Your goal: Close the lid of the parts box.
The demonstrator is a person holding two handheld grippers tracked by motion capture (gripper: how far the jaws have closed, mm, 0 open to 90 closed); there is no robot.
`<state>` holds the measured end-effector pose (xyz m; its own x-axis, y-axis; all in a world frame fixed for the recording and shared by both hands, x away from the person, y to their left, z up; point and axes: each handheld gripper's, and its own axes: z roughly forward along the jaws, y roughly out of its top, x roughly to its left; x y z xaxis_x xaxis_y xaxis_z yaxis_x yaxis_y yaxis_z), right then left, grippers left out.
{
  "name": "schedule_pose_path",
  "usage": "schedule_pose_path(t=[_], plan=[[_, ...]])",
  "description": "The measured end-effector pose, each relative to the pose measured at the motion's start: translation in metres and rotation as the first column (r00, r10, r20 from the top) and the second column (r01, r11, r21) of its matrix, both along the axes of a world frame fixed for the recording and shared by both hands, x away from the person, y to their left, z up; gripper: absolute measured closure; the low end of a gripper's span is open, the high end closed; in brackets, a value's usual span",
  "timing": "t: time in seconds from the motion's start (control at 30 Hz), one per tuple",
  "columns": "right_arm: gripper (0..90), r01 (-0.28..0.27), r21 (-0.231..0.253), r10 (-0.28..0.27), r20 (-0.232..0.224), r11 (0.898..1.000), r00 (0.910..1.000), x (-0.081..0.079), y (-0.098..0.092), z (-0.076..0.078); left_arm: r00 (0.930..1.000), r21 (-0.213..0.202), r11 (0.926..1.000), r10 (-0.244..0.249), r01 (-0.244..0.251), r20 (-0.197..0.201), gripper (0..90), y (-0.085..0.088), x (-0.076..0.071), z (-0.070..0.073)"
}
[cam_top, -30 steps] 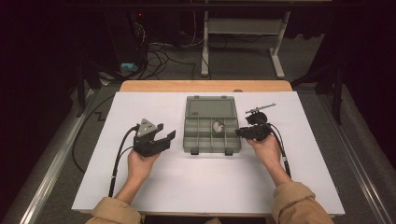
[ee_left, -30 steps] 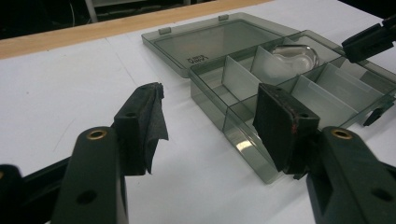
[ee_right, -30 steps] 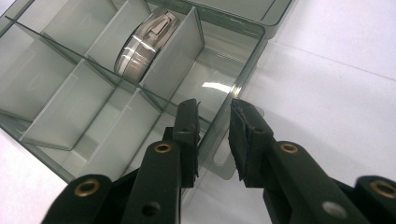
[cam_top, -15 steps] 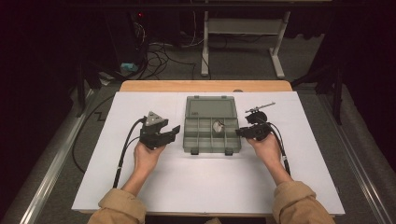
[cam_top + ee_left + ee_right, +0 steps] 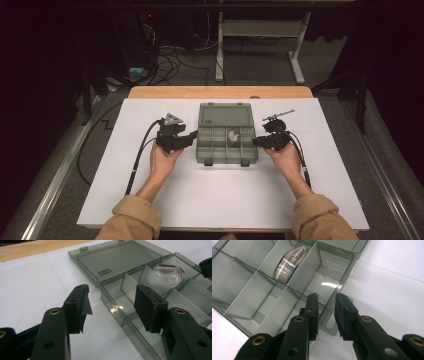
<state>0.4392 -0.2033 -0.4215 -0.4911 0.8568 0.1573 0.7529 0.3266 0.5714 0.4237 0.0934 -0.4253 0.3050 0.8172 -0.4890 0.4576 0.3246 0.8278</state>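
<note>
A smoke-grey plastic organiser box (image 5: 227, 142) lies open in the middle of the white table (image 5: 125, 200), its lid (image 5: 225, 114) folded flat away from the person. In one rear compartment sits a pale roll of tape or similar small thing (image 5: 233, 135); I cannot tell exactly what it is.

The right tongs (image 5: 256, 142) straddle the box's right wall: in the right gripper view one pad is inside the wall and the other outside (image 5: 325, 315), at a narrow gap. Whether the pads actually press the plastic cannot be told from these pictures; a sliver of light seems to remain on the outer side.

The left tongs (image 5: 192, 137) have come in level toward the left wall and their jaws have just been closing, yet they are still fairly wide. In the left gripper view the wall's corner lies between the two pads (image 5: 147, 307), neither of them touching it.

The step in hand looks like taking the box by both side walls. To do it well:
- bring the left tongs a little further on, so the inner pad drops inside the end compartment and clears the divider
- close both sides squarely on the thin wall, near its middle, not at the corner
- squeeze gently, as thin plastic flexes and can slip
- mind the loose lid, which could swing if the box is lifted

A slim metal tool (image 5: 278, 116) lies on the table behind the right hand (image 5: 285, 157), well clear
</note>
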Motion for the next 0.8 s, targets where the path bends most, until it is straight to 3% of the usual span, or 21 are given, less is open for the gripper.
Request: schedule_pose_path(t=[0.27,0.5,0.77,0.8], plan=[[73.4,0.001,-0.001,-0.001,0.002,1.0,1.0,0.0,0.0,0.0,0.9994,0.019,0.9998,-0.006,0.006,-0.035,45.3,-0.008,0.013,0.002],[73.4,-0.003,-0.001,0.003,0.001,1.0,1.0,0.0,0.0,0.0,0.995,-0.026,0.9996,0.008,-0.011,-0.099,46.7,-0.005,0.029,-0.001],[73.8,-0.004,0.002,0.004,-0.001,1.0,1.0,0.001,-0.001,0.0,0.9924,-0.034,0.9987,0.033,-0.038,-0.118,47.1,0.0,0.038,-0.002],[73.8,-0.005,0.002,0.005,-0.001,1.0,1.0,0.001,-0.001,0.0,0.9915,-0.018,0.9993,0.03,-0.033,-0.126,47.3,0.0,0.039,-0.002]])
